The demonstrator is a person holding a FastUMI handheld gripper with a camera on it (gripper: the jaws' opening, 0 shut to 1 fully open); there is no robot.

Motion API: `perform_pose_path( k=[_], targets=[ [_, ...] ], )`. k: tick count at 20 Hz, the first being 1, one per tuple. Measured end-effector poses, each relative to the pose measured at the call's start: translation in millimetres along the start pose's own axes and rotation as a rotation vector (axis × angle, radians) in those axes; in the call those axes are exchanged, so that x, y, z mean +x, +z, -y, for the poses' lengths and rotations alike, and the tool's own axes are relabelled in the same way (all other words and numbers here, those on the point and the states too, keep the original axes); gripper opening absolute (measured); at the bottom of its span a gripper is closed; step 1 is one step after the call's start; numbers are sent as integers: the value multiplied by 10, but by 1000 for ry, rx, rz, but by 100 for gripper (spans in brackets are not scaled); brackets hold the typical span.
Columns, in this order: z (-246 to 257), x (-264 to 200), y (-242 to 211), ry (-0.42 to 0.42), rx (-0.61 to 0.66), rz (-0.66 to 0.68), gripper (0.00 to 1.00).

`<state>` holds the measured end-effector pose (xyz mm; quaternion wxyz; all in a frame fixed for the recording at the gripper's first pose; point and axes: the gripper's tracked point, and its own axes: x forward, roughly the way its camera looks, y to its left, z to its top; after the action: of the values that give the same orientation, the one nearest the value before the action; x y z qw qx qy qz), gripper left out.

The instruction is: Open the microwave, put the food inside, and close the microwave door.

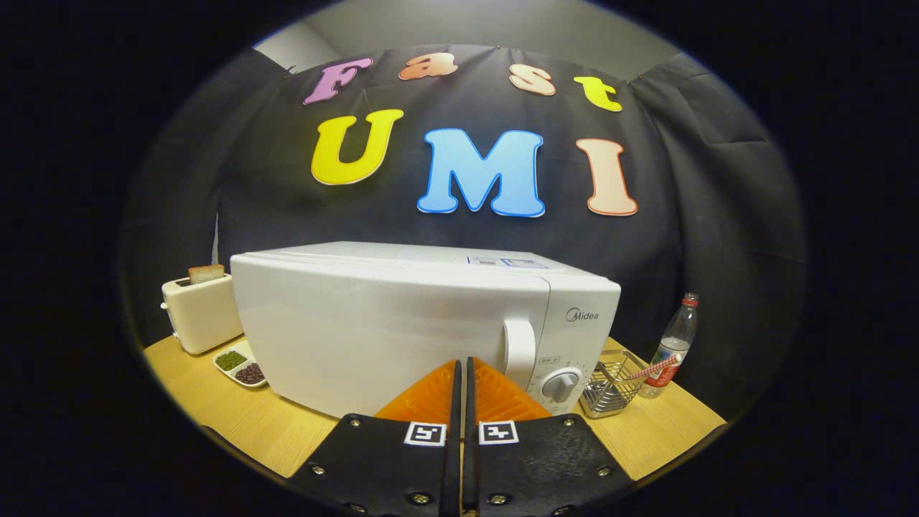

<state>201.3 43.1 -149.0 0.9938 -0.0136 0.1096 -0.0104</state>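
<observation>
Dead ahead at twelve o'clock on the surface [237,424], microwave [402,323] with door closed, handle [520,343] at one o'clock beyond the tool [462,373], fingers clenched together on nothing; opening, loading food, closing all left.

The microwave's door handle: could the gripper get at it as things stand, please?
Probably yes. The handle stands just ahead of the gripper and slightly to its right, with nothing between them. The fingers are closed together, so they would need to open first.
</observation>
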Motion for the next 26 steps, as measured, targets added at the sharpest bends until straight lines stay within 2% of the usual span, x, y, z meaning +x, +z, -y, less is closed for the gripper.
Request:
perform_pose_path(
  k=[3, 5, 8, 13, 18, 26],
  targets=[
    [-124, -442, 118, 105, 91, 8, 2],
    [-80, -820, 285, 131, 122, 65, 2],
    [-53, -1290, 433, 172, 79, 143, 2],
    [84, -1784, 381, 214, 48, 165, 2],
    [324, -2136, 543, 223, 66, 197, 2],
    [721, -2498, 790, 127, 29, 249, 2]
  ],
)
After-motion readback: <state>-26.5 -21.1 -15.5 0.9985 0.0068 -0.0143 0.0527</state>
